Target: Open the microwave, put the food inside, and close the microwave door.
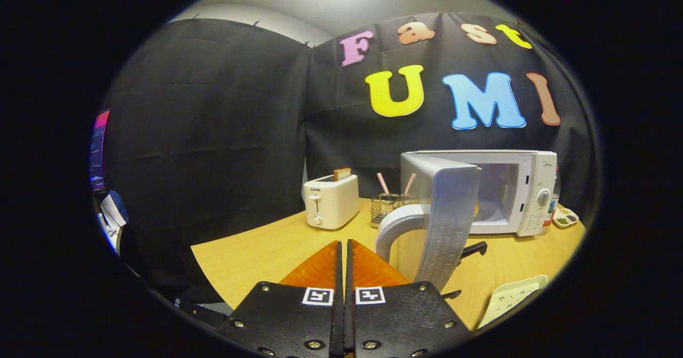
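Black cloth walled the booth behind a pale wooden table (pixel 277 251) when you held the gripper (pixel 344 251) low over its near edge, fingers pressed together with nothing between them. Just ahead of your fingertips and a little to their right, the microwave door (pixel 445 219) stood swung wide, its edge turned toward you and its curved handle (pixel 397 224) reaching out near the fingers. That door hid part of the microwave (pixel 525 192) cavity, so you could make out only a yellowish shape on the turntable, too blocked to name as food. Open tabletop lay to the left of your fingers, running out to the table's front edge. Beyond, against the cloth, sat a toaster (pixel 332 200) with a slice sticking up and a wire basket (pixel 387 206) holding two striped sticks. Near the table's right corner, a light tray (pixel 512 296) was cut off.
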`<action>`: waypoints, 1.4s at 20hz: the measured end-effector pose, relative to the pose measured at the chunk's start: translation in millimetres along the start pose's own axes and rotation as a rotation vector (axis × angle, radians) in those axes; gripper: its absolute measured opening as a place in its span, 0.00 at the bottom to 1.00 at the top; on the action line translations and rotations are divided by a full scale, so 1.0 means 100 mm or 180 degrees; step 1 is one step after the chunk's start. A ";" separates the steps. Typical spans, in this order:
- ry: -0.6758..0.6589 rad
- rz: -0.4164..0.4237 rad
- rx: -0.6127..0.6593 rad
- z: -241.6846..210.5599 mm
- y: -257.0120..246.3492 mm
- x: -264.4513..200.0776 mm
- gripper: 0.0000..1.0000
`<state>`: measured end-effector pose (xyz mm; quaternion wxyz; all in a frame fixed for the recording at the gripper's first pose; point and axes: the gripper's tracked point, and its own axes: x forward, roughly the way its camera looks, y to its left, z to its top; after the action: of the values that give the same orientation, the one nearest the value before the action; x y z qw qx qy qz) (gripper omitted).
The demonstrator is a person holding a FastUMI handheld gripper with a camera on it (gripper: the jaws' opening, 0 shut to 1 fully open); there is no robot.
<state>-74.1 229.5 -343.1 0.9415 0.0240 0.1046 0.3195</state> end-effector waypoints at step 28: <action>0.0069 -0.1771 0.0025 0.28 -3.25 0.81 0.01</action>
<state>188.5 21.2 -367.4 0.9918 -0.0054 0.1184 0.0485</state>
